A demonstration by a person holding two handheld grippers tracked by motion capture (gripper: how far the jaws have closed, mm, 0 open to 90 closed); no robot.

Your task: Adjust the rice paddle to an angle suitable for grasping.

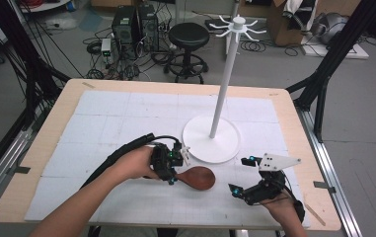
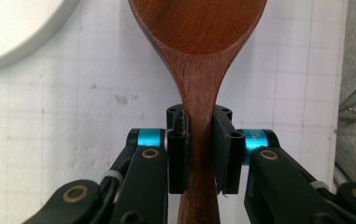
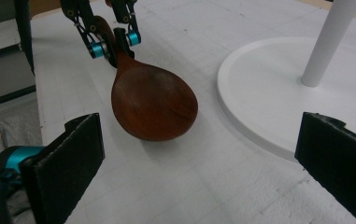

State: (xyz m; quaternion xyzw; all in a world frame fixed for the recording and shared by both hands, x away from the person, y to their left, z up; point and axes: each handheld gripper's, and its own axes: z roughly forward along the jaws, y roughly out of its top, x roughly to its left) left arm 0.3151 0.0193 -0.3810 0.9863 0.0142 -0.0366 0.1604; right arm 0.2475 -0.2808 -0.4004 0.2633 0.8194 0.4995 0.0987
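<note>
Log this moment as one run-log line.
left hand-held gripper: shut on wooden spoon handle | right hand-held gripper: open, holding nothing | spoon bowl: beside white stand base | surface: white mat

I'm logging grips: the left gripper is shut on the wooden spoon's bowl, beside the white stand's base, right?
Not the bowl. The left gripper is shut on the wooden spoon at its handle, as the left gripper view shows; it is beside the white stand's base.

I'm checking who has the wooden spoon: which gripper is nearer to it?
Left. The left gripper is shut on the wooden spoon at its handle; the right gripper stands open, apart from the bowl.
</note>
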